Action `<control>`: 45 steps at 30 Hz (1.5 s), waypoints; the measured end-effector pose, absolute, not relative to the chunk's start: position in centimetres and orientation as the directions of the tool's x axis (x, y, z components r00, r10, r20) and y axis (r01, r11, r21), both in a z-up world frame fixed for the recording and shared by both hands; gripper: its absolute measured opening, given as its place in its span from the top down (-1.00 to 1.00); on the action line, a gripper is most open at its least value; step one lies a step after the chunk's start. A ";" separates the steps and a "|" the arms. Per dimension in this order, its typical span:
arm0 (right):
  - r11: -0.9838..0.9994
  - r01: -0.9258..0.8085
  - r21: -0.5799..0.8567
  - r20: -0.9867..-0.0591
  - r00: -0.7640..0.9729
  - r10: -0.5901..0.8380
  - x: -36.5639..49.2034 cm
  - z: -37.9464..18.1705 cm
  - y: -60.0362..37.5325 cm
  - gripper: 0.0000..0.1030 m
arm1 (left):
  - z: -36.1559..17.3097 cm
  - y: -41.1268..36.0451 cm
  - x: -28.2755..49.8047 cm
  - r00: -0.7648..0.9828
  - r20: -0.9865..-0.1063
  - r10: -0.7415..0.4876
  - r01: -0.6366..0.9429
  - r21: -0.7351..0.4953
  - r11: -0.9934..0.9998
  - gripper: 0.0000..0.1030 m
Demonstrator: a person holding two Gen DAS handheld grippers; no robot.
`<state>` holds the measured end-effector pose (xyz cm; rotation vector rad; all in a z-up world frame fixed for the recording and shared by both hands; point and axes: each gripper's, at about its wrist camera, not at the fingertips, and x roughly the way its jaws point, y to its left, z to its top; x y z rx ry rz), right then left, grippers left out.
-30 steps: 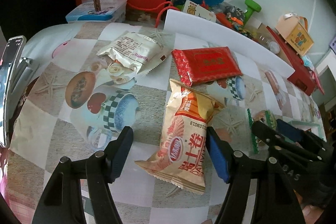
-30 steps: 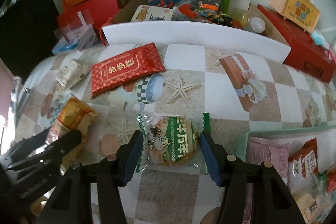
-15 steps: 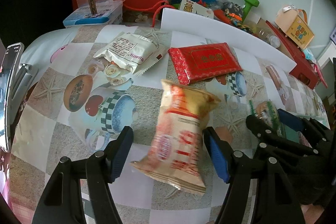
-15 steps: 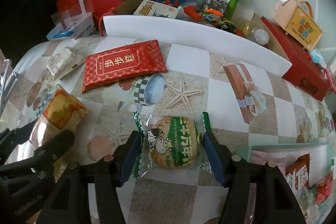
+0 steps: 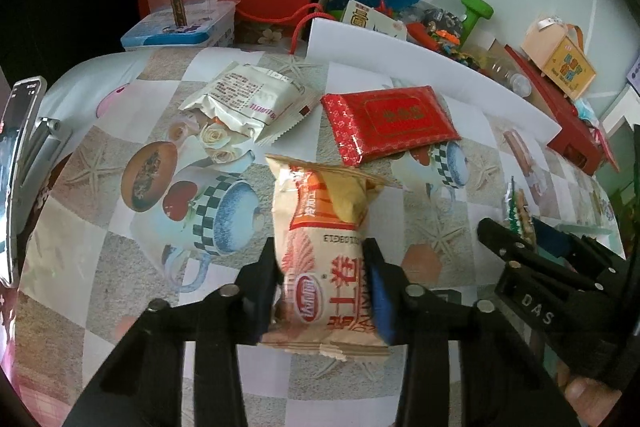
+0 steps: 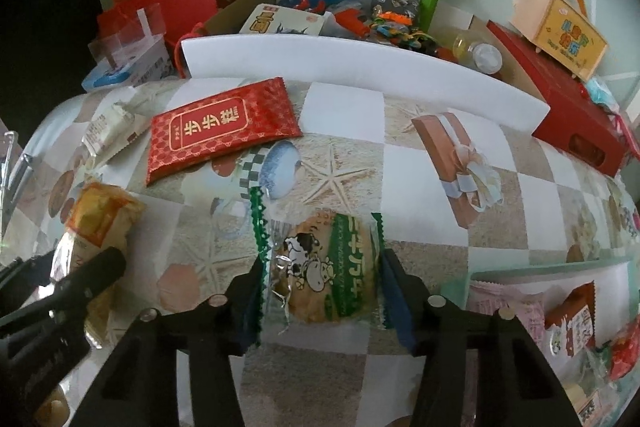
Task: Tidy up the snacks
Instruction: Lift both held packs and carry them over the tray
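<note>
Left wrist view: the left claw pinches the orange chip bag, while the right claw clamps the green cracker packet. Several snacks already sit in the tray; the red packet and white packet wait on the tabletop.

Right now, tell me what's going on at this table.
A person is sorting snacks with two handheld grippers. The left gripper is shut on an orange chip bag; the right gripper is shut on a green cracker pack. A red packet and white packet lie loose. A tray already holds snacks.
</note>
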<state>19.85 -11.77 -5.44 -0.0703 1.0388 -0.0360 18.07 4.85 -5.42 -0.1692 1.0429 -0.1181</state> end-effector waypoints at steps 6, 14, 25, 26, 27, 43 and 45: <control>0.999 0.003 -0.047 -0.851 0.523 -0.042 19.0 -4.8 -12.0 0.03 | -5.2 5.1 17.9 0.494 -0.849 -0.188 0.019 -0.206 0.978 0.24; 1.000 0.006 0.003 -0.831 0.556 -0.001 16.4 -2.8 -12.0 0.06 | -3.9 5.0 16.9 0.492 -0.852 -0.179 0.008 -0.201 0.980 0.24; 0.997 0.018 0.072 -0.787 0.616 0.046 11.3 1.7 -12.1 0.06 | -0.1 5.0 14.4 0.535 -0.830 -0.159 0.015 -0.179 0.984 0.24; 0.997 0.021 0.073 -0.786 0.617 0.044 11.0 1.9 -12.2 0.06 | 0.3 4.9 14.2 0.539 -0.827 -0.160 0.018 -0.178 0.984 0.24; 0.997 0.025 0.077 -0.784 0.619 0.044 10.5 2.2 -12.4 0.06 | 0.8 4.8 13.9 0.545 -0.823 -0.160 0.023 -0.176 0.984 0.24; 0.976 0.169 0.134 -0.747 0.665 -0.013 5.2 5.0 -18.7 0.06 | 5.1 -0.9 10.6 0.595 -0.773 -0.220 0.161 -0.154 0.975 0.24; 0.969 0.202 0.140 -0.742 0.669 -0.032 4.7 5.2 -20.1 0.06 | 5.4 -2.0 10.3 0.598 -0.767 -0.235 0.187 -0.152 0.971 0.24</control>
